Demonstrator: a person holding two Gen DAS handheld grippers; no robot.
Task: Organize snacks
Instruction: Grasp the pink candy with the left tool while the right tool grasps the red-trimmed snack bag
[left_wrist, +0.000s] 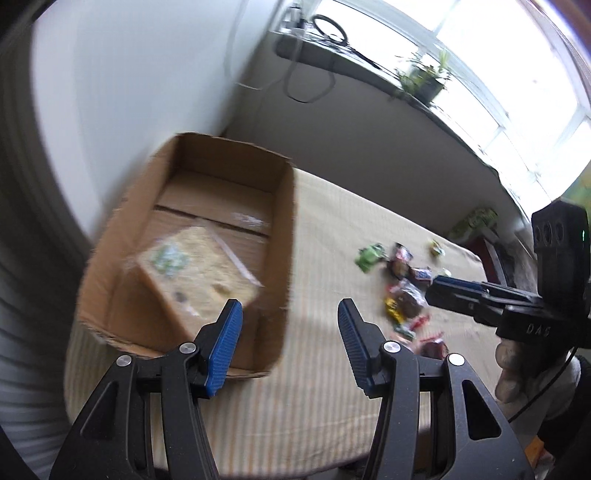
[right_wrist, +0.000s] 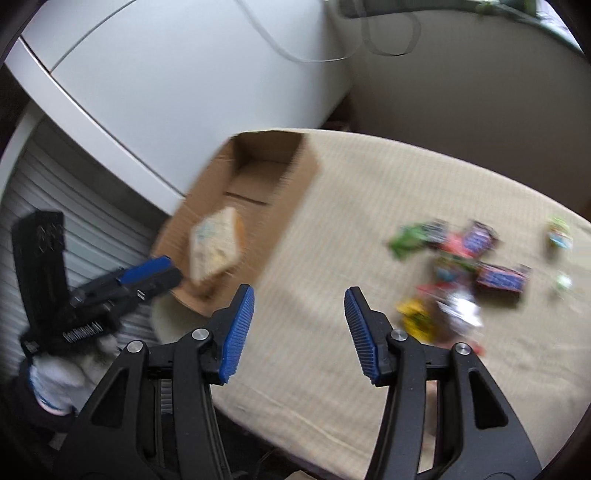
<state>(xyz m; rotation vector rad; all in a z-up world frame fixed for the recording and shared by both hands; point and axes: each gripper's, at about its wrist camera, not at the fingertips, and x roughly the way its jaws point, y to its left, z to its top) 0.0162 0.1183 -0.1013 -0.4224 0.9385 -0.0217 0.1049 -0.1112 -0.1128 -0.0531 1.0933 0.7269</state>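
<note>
An open cardboard box (left_wrist: 284, 236) stands on the table's left side, also in the right wrist view (right_wrist: 295, 192). A pale yellow snack pack (left_wrist: 199, 273) lies tilted inside it, seen too in the right wrist view (right_wrist: 216, 247). My left gripper (left_wrist: 290, 347) is open and empty just in front of the box. A pile of small colourful snack packets (right_wrist: 465, 266) lies on the table's right, also in the left wrist view (left_wrist: 402, 288). My right gripper (right_wrist: 299, 332) is open and empty above the cloth, left of the pile.
The table wears a beige striped cloth (right_wrist: 369, 206). A white cabinet (right_wrist: 177, 88) stands behind the box. A windowsill with a potted plant (left_wrist: 424, 79) and cables runs along the back wall. Both views are blurred.
</note>
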